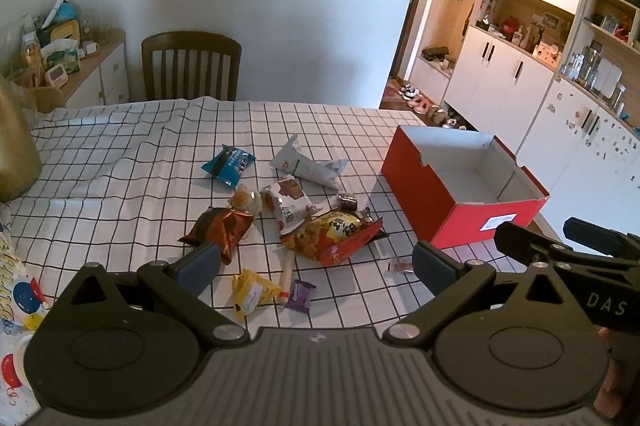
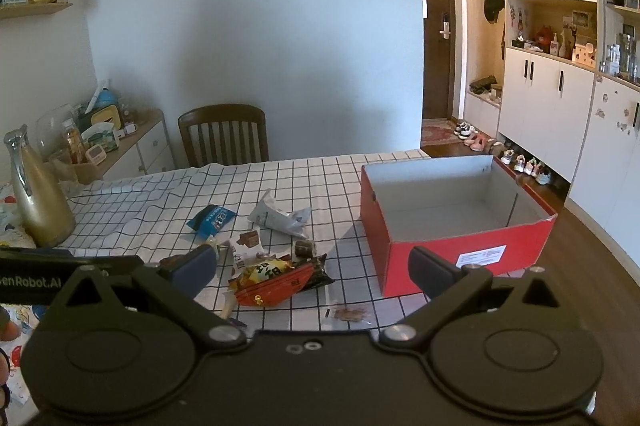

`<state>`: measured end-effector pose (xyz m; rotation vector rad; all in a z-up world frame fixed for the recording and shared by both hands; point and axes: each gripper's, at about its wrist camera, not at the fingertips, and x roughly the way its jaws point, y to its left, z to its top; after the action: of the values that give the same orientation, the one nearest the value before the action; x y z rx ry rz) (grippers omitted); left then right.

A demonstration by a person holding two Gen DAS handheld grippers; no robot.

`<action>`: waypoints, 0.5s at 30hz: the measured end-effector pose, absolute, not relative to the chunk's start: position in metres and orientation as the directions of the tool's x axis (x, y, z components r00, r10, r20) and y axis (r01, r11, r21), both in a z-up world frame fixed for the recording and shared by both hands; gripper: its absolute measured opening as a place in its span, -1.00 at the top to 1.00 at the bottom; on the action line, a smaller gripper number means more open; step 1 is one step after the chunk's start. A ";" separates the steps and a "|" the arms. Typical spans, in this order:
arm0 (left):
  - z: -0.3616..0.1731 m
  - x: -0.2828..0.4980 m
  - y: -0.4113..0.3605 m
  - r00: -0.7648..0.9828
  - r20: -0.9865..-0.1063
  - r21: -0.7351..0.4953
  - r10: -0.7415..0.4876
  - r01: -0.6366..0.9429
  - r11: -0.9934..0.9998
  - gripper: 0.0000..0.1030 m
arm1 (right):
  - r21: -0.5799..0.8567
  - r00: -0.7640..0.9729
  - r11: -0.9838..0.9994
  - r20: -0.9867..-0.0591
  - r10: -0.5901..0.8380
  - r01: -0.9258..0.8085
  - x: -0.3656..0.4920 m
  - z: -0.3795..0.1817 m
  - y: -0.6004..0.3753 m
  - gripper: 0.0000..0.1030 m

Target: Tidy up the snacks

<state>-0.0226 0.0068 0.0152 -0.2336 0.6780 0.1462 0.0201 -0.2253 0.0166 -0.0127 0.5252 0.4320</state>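
A: In the left wrist view, how does the left gripper [image 1: 316, 268] stand?

B: Its jaws are spread wide and hold nothing. It hangs above the white tablecloth with a black grid [image 1: 120, 161]. The landmark is the open red cardboard box with a white inside [image 1: 460, 181].

A: Where are the snacks?

B: All lie loose on the cloth to the left of the box, none inside it. Nearest it are a crinkled red and yellow chip bag [image 1: 340, 232] and a small dark round wrapped sweet [image 1: 347, 201]. Farther left come a white and brown printed packet [image 1: 286, 203], a crumpled white pouch [image 1: 306, 163], a blue foil packet [image 1: 229, 163], a clear-wrapped yellow bun [image 1: 246, 199] and a brown and orange foil bag [image 1: 220, 232]. Closer to the camera lie a yellow sachet [image 1: 253, 292], a small purple wrapper [image 1: 301, 296] and a pale sausage stick [image 1: 287, 276]. A clear flat packet with brown contents [image 1: 400, 266] sits by the box's near corner.

A: Anything at the right edge?

B: The right gripper's black body [image 1: 580, 258], just beside the box.

A: And the right wrist view?

B: The right gripper [image 2: 312, 272] is also wide open and empty. The box [image 2: 460, 209] is on its right. The chip bag [image 2: 280, 280], blue packet [image 2: 212, 218] and white pouch [image 2: 280, 216] lie left of it. A gold vase with a silver neck [image 2: 36, 197] stands far left of the box, and a dark wooden slatted chair [image 2: 224, 135] is behind the table.
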 end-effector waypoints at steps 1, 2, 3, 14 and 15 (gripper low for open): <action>0.014 -0.022 0.007 0.769 -0.637 -0.166 0.057 -0.209 0.964 -0.99 | 0.099 0.777 0.910 -0.489 0.396 -0.402 0.021 0.016 -0.225 -0.99; 0.014 -0.021 0.007 0.767 -0.639 -0.167 0.056 -0.209 0.963 -0.99 | 0.097 0.777 0.911 -0.490 0.395 -0.401 0.020 0.016 -0.225 -0.99; 0.013 -0.021 0.008 0.766 -0.641 -0.169 0.054 -0.209 0.963 -0.99 | 0.099 0.776 0.911 -0.491 0.395 -0.401 0.021 0.016 -0.225 -0.99; 0.005 -0.009 0.016 0.751 -0.658 -0.181 0.054 -0.227 0.957 -0.99 | 0.113 0.769 0.909 -0.497 0.402 -0.402 0.030 0.010 -0.225 -0.99; 0.003 -0.006 0.021 0.745 -0.664 -0.186 0.058 -0.239 0.953 -0.99 | 0.116 0.772 0.912 -0.497 0.395 -0.392 0.031 0.010 -0.226 -0.99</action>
<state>-0.0060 0.0215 0.0029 -0.2677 0.7137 0.1646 0.0306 -0.2256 0.0096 0.0053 0.5399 0.4268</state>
